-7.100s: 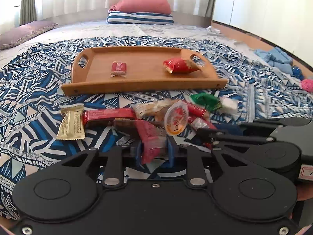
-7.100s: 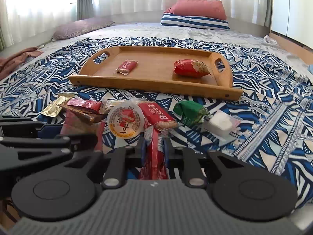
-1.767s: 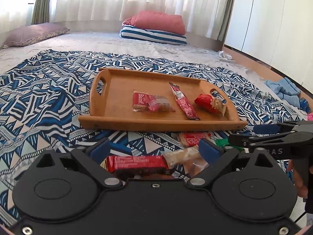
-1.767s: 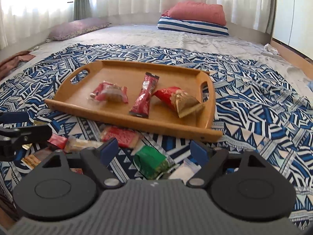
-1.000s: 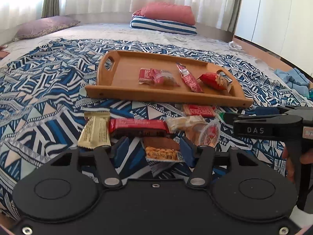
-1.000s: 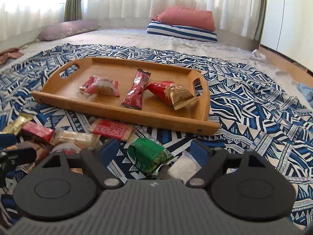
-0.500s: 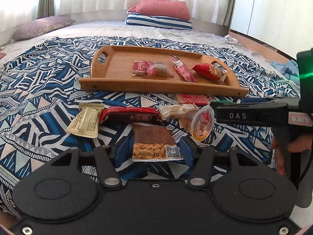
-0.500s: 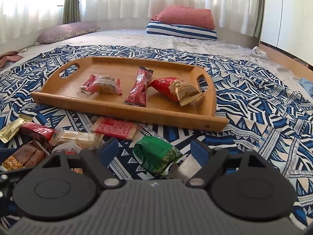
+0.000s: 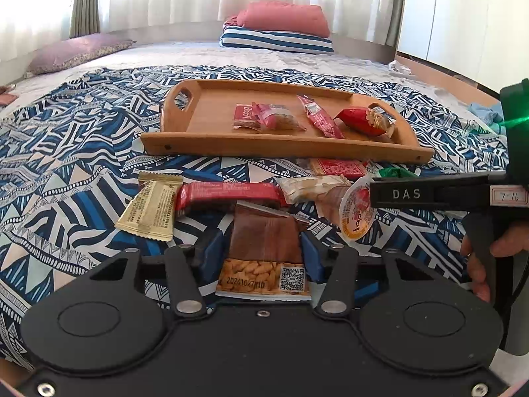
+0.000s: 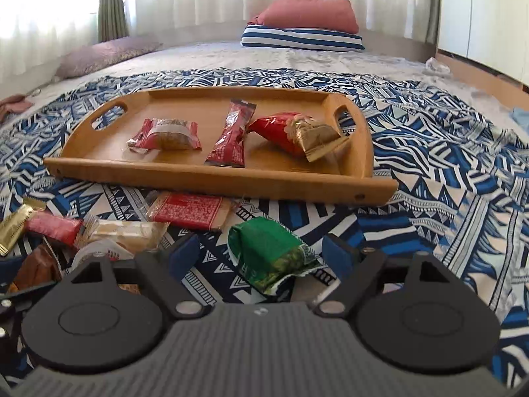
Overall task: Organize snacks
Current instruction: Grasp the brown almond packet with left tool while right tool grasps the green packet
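Note:
A brown peanut packet (image 9: 266, 238) lies on the patterned blanket between the blue pads of my left gripper (image 9: 263, 248). Its jaws are closing and both pads touch the packet's edges. My right gripper (image 10: 261, 248) stands open over a green packet (image 10: 271, 254) that lies between its fingers untouched. The wooden tray (image 9: 281, 147) (image 10: 215, 178) beyond holds a Biscoff biscuit (image 9: 244, 115), a red-wrapped cake (image 10: 168, 134), a red stick (image 10: 231, 135) and a red-gold bag (image 10: 294, 134). From the left wrist view, a hand (image 9: 496, 248) holds the right gripper at the right edge.
Loose snacks lie in front of the tray: a gold packet (image 9: 148, 210), a red bar (image 9: 228, 193), a clear cracker pack (image 9: 314, 187), a jelly cup (image 9: 355, 211) and a flat red packet (image 10: 188, 211). Pillows (image 10: 304, 26) sit far back.
The left gripper's jaws have narrowed onto the brown packet, which now fills the gap. The right gripper stays open, and the green packet sits a little deeper between its fingers.

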